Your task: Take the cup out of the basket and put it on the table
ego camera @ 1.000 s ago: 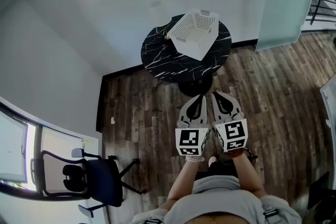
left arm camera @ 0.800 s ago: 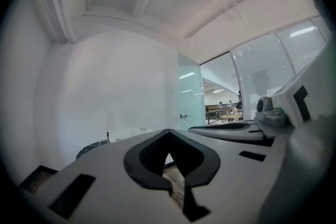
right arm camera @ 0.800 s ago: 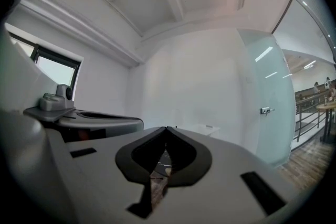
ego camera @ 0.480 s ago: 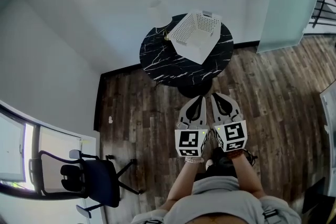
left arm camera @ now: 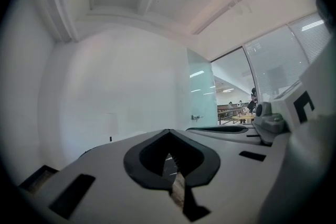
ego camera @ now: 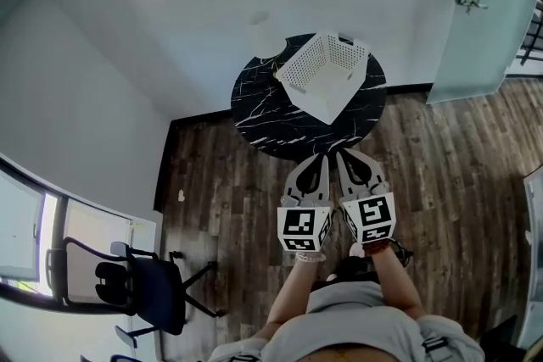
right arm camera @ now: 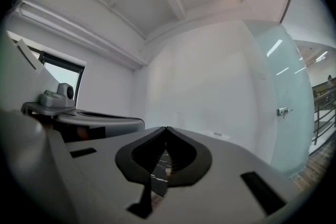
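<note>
Black marble table [ego camera: 263, 110] w/ white perforated basket [ego camera: 327, 102].

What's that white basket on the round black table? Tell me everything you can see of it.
The basket is white, plastic by the look, rectangular and open at the top. Its walls are pierced with rows of small holes below a solid rim. It stands upright on the black, white-veined table, toward its far right side, turned cornerwise in the head view. Only the table touches it. Its contents cannot be made out.
</note>
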Tool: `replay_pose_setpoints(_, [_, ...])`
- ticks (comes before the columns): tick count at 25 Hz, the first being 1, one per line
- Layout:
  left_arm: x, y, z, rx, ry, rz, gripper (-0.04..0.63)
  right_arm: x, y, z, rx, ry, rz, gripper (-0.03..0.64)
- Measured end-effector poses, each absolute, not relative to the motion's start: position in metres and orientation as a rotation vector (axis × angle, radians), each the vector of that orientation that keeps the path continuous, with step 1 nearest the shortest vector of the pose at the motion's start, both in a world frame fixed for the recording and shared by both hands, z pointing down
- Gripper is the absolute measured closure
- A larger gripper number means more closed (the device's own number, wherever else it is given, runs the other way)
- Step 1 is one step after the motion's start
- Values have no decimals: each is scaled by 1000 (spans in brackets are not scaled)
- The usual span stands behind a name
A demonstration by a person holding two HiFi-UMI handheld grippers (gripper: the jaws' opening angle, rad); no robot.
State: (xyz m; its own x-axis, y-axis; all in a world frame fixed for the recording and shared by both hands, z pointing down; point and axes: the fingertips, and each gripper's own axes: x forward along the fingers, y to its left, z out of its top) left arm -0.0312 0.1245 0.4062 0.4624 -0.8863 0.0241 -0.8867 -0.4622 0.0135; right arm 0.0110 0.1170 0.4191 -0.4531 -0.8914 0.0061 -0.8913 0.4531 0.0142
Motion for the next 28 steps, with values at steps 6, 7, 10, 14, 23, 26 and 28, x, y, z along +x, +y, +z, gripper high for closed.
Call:
replay_pose_setpoints(6, [-20, 99, 394, 2647, -1686, 12, 591, 23, 90, 407, 1588, -2727, -29, 607])
replay_pose_setpoints(7, [-18, 97, 394, 2639, -1697, 8, 591, 25, 87, 406, 1580, -2731, -31, 607])
replay_pose_setpoints(10, [-18, 90, 395, 2612, -1738, 4, 591, 27, 80, 405, 1554, -2750, -42, 607])
replay_pose_setpoints(14, [-12, 85, 396, 2590, -1757, 9, 591, 32, 73, 404, 1525, -2768, -35, 607])
replay_pose_setpoints(23, [-9, 66, 398, 2597, -1742, 3, 591, 39, 56, 409, 1543, -2744, -41, 607])
replay_pose_setpoints(26, [-8, 54, 398, 2611, -1717, -1, 591, 40, 45, 408, 1567, -2736, -41, 607])
replay_pose_setpoints(28, [-9, 44, 398, 2625, -1703, -1, 591, 40, 34, 408, 1586, -2726, -46, 607])
